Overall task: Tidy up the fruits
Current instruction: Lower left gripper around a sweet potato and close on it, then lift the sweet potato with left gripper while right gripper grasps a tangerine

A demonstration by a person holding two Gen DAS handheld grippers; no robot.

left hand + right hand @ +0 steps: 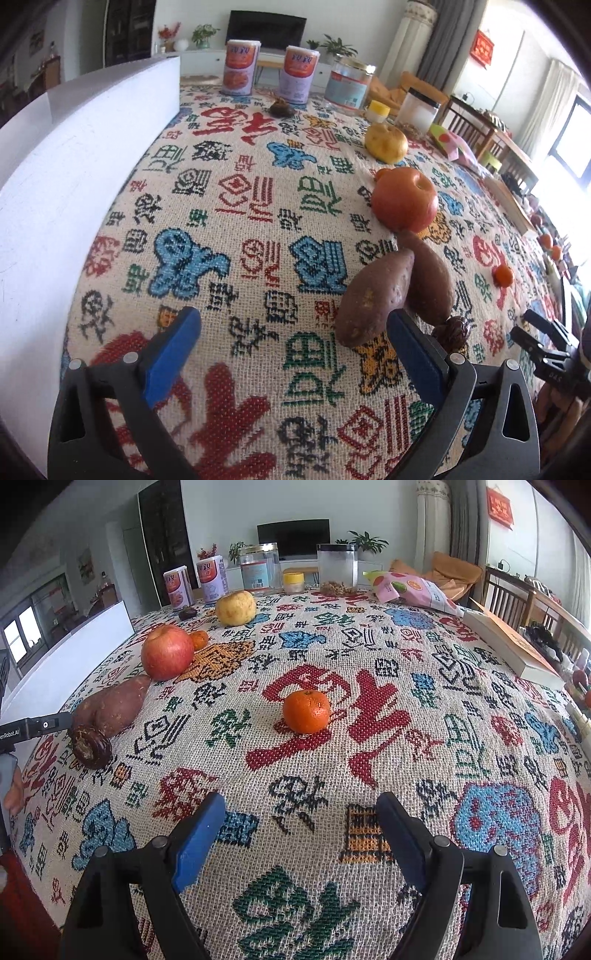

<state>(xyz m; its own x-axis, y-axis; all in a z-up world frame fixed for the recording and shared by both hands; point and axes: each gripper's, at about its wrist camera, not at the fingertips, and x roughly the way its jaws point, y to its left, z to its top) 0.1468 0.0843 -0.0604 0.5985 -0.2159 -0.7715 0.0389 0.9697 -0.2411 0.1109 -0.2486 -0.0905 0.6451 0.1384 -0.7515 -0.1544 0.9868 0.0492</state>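
In the left wrist view a red apple (405, 198), a yellow pear (386, 142), two sweet potatoes (373, 300) and a dark chestnut-like fruit (453, 331) lie to the right on the patterned cloth. My left gripper (293, 334) is open and empty, its right finger beside the near sweet potato. In the right wrist view a mandarin (306, 711) lies ahead of my right gripper (301, 816), which is open and empty. The apple (167, 656), a sweet potato (112, 706), the pear (235, 607) and a second mandarin (199, 639) sit at the left.
A white box (74, 177) stands along the table's left side. Two cans (242, 66), glass jars (259, 570), a small yellow-lidded jar (293, 583), a snack bag (413, 589) and a book (513, 646) line the far and right edges.
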